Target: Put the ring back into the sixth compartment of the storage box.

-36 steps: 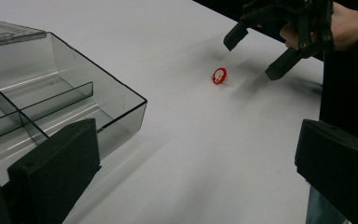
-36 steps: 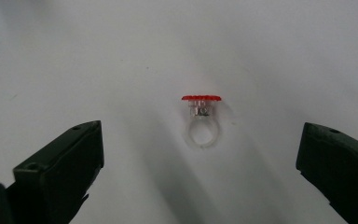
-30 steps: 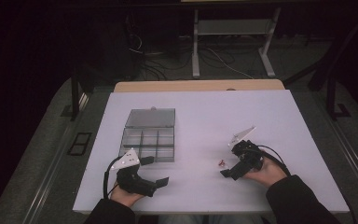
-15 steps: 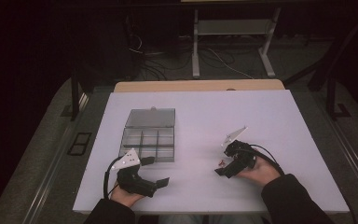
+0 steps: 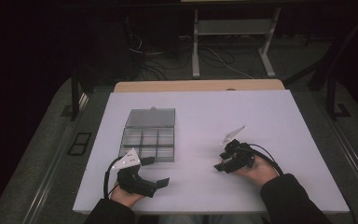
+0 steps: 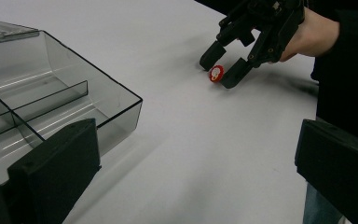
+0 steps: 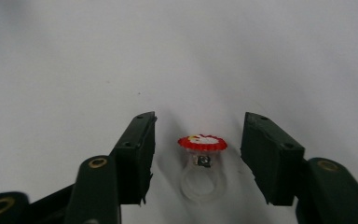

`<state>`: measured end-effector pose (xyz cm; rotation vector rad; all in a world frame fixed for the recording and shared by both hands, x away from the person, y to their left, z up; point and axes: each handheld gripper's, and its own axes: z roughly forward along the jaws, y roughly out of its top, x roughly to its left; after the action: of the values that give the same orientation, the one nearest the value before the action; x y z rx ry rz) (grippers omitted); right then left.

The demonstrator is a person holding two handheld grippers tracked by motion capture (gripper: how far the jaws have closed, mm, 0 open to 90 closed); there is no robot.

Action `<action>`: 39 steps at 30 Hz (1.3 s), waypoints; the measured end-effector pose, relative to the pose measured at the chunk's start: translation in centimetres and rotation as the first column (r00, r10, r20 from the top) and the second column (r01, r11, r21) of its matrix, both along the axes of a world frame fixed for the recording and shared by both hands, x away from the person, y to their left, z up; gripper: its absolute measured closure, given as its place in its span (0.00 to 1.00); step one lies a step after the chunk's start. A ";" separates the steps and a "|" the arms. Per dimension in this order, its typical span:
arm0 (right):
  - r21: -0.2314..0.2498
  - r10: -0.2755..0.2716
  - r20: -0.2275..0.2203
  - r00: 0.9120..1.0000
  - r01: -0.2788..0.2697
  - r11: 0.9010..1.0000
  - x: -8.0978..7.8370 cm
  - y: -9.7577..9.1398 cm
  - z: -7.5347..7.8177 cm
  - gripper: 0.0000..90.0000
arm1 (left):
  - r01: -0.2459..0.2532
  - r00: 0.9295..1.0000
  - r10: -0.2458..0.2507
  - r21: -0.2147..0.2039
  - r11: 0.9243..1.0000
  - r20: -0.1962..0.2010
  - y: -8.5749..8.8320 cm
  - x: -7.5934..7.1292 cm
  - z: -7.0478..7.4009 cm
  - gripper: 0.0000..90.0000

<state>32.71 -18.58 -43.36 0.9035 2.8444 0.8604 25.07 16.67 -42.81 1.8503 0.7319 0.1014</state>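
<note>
A small ring (image 7: 202, 143) with a red-and-white round top and a clear band lies on the white table top (image 5: 205, 107). My right gripper (image 7: 198, 135) is open, one jaw on each side of the ring with a gap on both sides. The left gripper view has the same ring (image 6: 216, 73) between the right gripper's fingertips (image 6: 228, 80). My left gripper (image 5: 157, 171) rests open near the table's front edge, beside the clear box (image 5: 149, 137), with nothing between its jaws.
The clear plastic box (image 6: 51, 93) has several empty compartments, and its lid (image 5: 150, 117) lies open behind it. Bare white surface stretches between the two grippers and across the far half of the table. Dark floor, cables and stands lie beyond.
My right gripper has shifted a little to the left along the table, and its jaws now stand on both sides of the ring. The left gripper and the box have not moved.
</note>
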 end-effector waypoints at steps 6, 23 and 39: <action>-0.021 0.003 0.024 1.000 -0.002 1.000 0.0 -0.1 0.1 0.66 | 0.001 1.000 -0.001 0.000 1.000 0.000 0.0 0.0 0.0 0.00; -0.017 0.002 0.017 1.000 -0.002 1.000 0.1 -0.5 0.4 0.79 | 0.003 1.000 -0.003 0.001 1.000 0.000 -0.1 0.0 0.0 0.00; 0.045 0.002 -0.001 1.000 -0.002 0.999 0.7 -0.9 1.6 0.79 | 0.007 1.000 -0.007 0.004 1.000 -0.001 -0.1 0.0 -0.1 0.00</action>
<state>33.45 -19.46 -41.73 0.9066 2.8385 0.9275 25.11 16.62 -42.88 1.8568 0.7267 0.0974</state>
